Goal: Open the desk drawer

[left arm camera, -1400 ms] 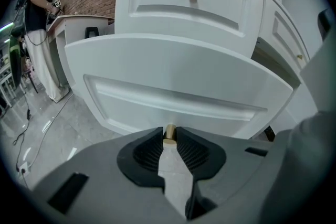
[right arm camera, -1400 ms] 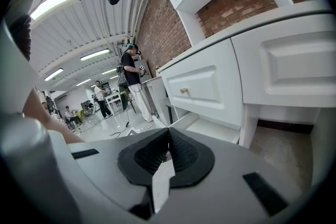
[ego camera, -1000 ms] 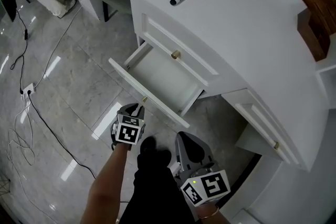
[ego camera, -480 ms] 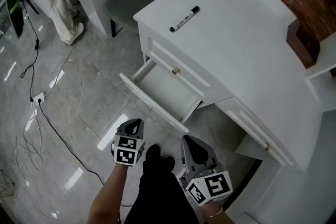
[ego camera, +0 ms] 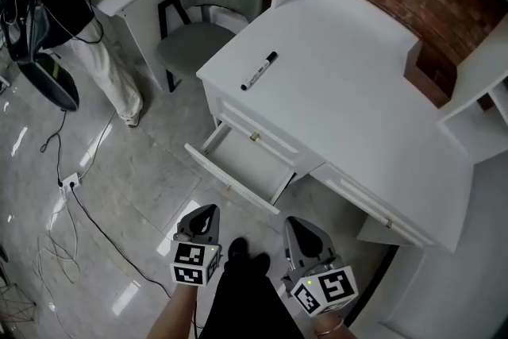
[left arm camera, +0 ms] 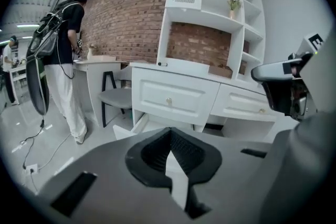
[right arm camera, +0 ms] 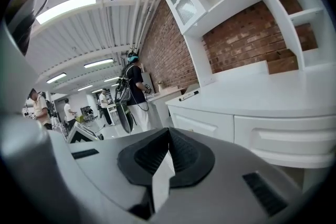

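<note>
The white desk (ego camera: 349, 83) has its lower left drawer (ego camera: 238, 171) pulled out, and I see nothing inside it. Above it is a shut drawer with a brass knob (ego camera: 255, 136). My left gripper (ego camera: 205, 212) hangs over the floor, short of the open drawer's front. Its jaws have just been closing and stand shut with nothing between them. My right gripper (ego camera: 300, 228) is beside it, shut and empty. In the left gripper view the open drawer (left arm camera: 137, 126) shows past the shut left gripper (left arm camera: 170, 152). The right gripper (right arm camera: 168, 152) faces the desk front.
A black marker (ego camera: 259, 70) lies on the desk top, with a brown box (ego camera: 425, 71) at its back right. A grey chair (ego camera: 210, 20) stands left of the desk. A person (ego camera: 48, 4) stands at another desk, far left. Cables (ego camera: 63, 202) trail over the floor.
Both grippers have risen and drawn back from the drawer. The left one was at the drawer front's knob and is now clear of it. The drawer stays open.
</note>
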`<state>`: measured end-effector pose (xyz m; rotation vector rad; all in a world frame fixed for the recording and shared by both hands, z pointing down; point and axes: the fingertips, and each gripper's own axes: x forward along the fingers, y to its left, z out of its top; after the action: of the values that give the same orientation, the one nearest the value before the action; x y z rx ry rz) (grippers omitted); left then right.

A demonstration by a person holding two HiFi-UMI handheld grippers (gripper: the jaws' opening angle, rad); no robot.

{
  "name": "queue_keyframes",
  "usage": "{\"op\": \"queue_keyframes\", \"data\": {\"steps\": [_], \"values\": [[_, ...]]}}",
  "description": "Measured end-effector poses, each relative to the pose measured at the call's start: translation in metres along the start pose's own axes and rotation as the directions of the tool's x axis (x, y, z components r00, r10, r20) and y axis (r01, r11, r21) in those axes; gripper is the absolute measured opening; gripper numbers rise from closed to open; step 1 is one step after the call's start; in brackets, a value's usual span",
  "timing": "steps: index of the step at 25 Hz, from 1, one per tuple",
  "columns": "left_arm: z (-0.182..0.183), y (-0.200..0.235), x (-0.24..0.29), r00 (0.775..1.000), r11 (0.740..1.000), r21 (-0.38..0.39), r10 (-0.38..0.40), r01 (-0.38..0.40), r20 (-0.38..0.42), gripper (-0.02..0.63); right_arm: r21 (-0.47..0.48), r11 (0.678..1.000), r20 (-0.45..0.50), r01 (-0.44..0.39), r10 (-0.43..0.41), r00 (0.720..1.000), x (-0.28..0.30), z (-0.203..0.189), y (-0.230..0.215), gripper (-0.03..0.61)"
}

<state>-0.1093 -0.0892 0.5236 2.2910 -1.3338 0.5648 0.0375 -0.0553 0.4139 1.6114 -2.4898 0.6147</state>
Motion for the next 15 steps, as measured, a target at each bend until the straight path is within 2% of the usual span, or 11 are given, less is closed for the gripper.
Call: {"op": "queue_keyframes", "data": {"steps": [6,15], "values": [[0.061,-0.021,-0.047,0.996,1.000,0.026,-0.007,0.005,0.092,0.008,0.006,1.000,0.083,0.024,-0.025,0.996,-0.032,0.050,-0.002,0.005],[0.135,-0.042,-0.086,0.980,0.998,0.068,-0.027,0.013,0.199,0.008,-0.041,0.998,0.139,0.040,-0.034,0.990,-0.055,0.088,0.000,0.005]]}}
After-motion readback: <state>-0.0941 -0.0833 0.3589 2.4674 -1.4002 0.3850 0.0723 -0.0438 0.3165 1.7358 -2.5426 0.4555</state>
